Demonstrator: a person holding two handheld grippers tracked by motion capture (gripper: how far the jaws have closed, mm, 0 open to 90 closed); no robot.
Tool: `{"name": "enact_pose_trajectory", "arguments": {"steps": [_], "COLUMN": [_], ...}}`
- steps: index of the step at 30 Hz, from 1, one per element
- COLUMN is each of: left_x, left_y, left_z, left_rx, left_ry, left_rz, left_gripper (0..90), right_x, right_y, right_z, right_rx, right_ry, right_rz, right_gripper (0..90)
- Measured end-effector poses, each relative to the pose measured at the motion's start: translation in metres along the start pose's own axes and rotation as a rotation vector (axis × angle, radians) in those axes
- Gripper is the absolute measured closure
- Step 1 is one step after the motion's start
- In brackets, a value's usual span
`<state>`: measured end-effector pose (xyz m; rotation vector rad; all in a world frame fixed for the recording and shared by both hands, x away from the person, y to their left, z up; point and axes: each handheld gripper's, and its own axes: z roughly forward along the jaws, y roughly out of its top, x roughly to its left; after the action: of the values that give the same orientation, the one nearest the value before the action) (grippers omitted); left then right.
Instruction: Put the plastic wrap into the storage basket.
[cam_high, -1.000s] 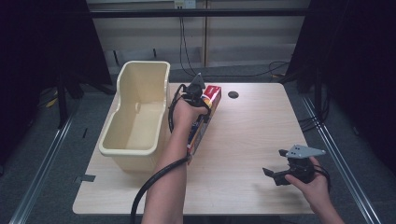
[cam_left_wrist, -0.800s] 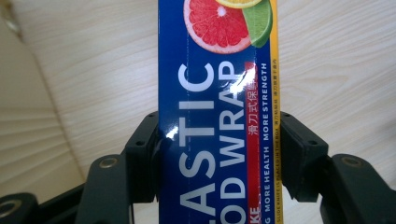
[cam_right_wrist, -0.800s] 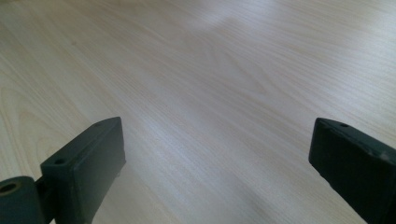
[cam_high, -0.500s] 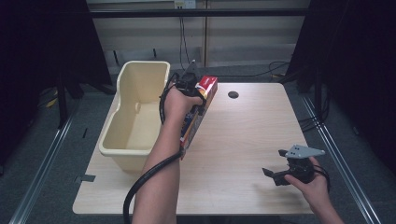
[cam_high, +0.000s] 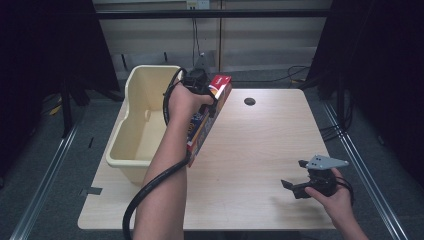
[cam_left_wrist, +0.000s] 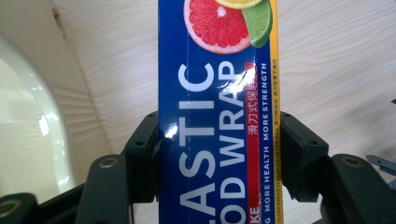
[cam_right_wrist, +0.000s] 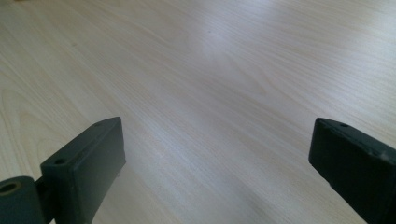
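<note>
A long blue box of plastic food wrap (cam_high: 198, 139) with a red end hangs tilted above the table, just right of the cream tub (cam_high: 120, 162). My left gripper (cam_high: 206, 96) is shut on it near its far end. In the left gripper view the box (cam_left_wrist: 215, 93) runs upward between the two jaws of the left gripper (cam_left_wrist: 217, 158), which press on its sides, and the tub's rounded wall (cam_left_wrist: 28, 130) lies to the left. My right gripper (cam_high: 294, 174) sits low over the near right of the table, open. In its own view the right gripper (cam_right_wrist: 217, 158) has bare wood between its jaws.
The light wooden table (cam_high: 260, 140) has a small dark hole (cam_high: 249, 101) near its far edge. The tub stands along the table's left side and looks empty. A black cable trails from the left hand down past the near edge.
My left gripper has carried the box a little up and to the left, closer to the tub's rim. The right gripper has stayed where it was, still open.
</note>
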<state>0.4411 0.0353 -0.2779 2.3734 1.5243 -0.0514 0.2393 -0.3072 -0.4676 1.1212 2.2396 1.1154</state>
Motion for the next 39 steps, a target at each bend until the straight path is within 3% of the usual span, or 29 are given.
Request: {"name": "enact_pose_trajectory", "arguments": {"steps": [1,11,17,28,31,39], "left_x": [0.001,0.004,0.009,0.020,0.021,0.029], "left_y": [0.000,-0.002,-0.004,-0.010,-0.012,-0.017], "left_z": [-0.002,-0.021,-0.030,-0.047,-0.052,-0.062], "left_rx": [-0.002,0.001,0.001,-0.002,-0.016,-0.020], "left_ry": [0.002,0.004,0.006,0.023,0.021,0.034], "left_rz": [0.014,-0.015,-0.012,-0.037,-0.066,-0.075], "left_gripper": [41.0,41.1,41.1,41.1,41.1,41.1], "right_x": [0.000,0.000,0.001,0.002,0.002,0.002], "right_y": [0.000,0.000,0.000,0.000,0.001,0.001], "right_z": [0.000,-0.001,0.000,0.000,0.000,0.001], "right_rx": [0.003,0.006,0.004,0.010,0.011,0.009], "right_ry": [-0.004,-0.002,0.005,0.003,0.001,0.004], "right_rz": [0.001,0.005,0.001,0.003,0.002,0.000], "right_gripper": [3.5,3.5,3.5,3.5,3.5,3.5]}}
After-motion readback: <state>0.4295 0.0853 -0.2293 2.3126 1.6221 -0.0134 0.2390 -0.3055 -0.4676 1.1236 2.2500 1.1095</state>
